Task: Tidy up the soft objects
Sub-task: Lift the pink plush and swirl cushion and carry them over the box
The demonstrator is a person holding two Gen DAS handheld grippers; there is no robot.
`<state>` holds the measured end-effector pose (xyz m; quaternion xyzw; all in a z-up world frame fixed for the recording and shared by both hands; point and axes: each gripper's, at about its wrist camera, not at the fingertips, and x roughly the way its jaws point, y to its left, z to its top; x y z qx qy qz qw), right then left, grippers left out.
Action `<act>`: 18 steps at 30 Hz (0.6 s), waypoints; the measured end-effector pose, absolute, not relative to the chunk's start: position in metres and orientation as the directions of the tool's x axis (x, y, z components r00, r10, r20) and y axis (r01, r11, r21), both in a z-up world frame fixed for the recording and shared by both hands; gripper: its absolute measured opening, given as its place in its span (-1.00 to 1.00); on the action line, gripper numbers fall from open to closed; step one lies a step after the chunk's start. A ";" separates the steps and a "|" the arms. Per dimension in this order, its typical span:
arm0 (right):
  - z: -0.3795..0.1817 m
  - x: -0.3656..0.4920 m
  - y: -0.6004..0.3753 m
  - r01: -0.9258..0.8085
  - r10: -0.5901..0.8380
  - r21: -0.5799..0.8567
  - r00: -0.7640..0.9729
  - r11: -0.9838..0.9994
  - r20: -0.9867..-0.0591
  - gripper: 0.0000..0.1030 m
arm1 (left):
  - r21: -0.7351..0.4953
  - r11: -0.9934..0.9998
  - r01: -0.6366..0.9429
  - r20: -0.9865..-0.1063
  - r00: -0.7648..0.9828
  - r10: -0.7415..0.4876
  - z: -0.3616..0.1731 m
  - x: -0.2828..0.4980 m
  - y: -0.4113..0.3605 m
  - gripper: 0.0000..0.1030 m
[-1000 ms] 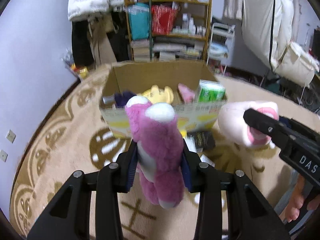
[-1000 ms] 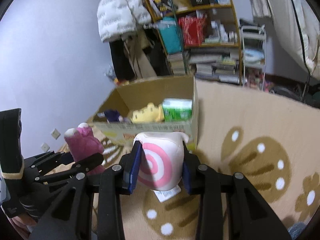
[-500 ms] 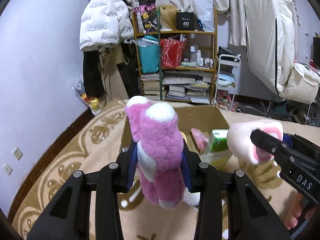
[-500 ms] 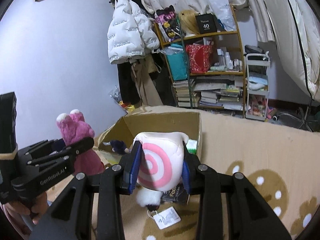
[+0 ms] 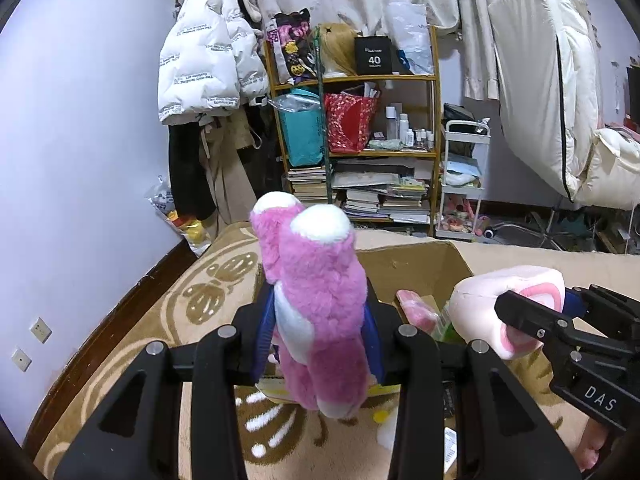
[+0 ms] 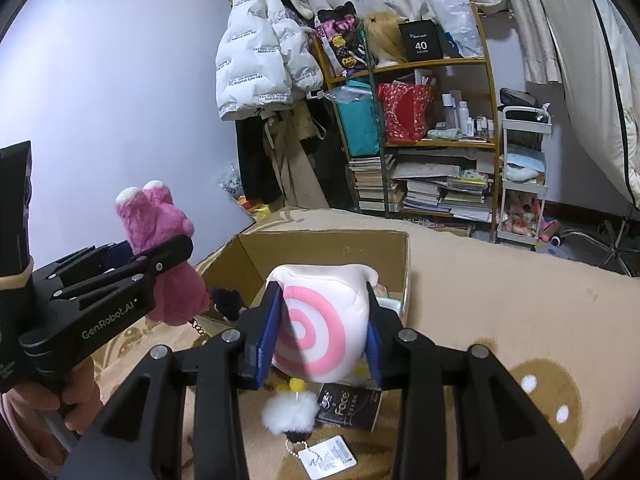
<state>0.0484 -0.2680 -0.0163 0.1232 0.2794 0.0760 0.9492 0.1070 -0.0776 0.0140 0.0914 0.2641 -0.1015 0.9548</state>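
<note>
Plush toys both hang over the cardboard box [image 6: 320, 256]: left tool [image 5: 318, 334] pinches the pink bear [image 5: 320, 300], right tool [image 6: 318, 338] the target-print cushion [image 6: 320, 320]. Light, squashy; mid-body grips suit.

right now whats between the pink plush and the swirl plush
In the right wrist view, a dark plush and the cardboard box corner sit between the pink plush and swirl plush.
</note>
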 end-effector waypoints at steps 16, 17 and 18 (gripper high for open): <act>-0.029 0.081 -0.265 -0.105 0.217 0.233 0.817 0.967 -0.534 -0.21 | 0.104 0.959 0.262 -0.553 0.817 -0.163 -0.004 0.135 -0.077 -0.28; -0.029 0.083 -0.265 -0.105 0.220 0.237 0.816 0.966 -0.534 -0.21 | 0.098 0.960 0.263 -0.553 0.816 -0.167 -0.004 0.136 -0.077 -0.28; -0.031 0.084 -0.266 -0.104 0.224 0.246 0.815 0.964 -0.534 -0.21 | 0.091 0.960 0.266 -0.554 0.814 -0.173 -0.005 0.137 -0.077 -0.28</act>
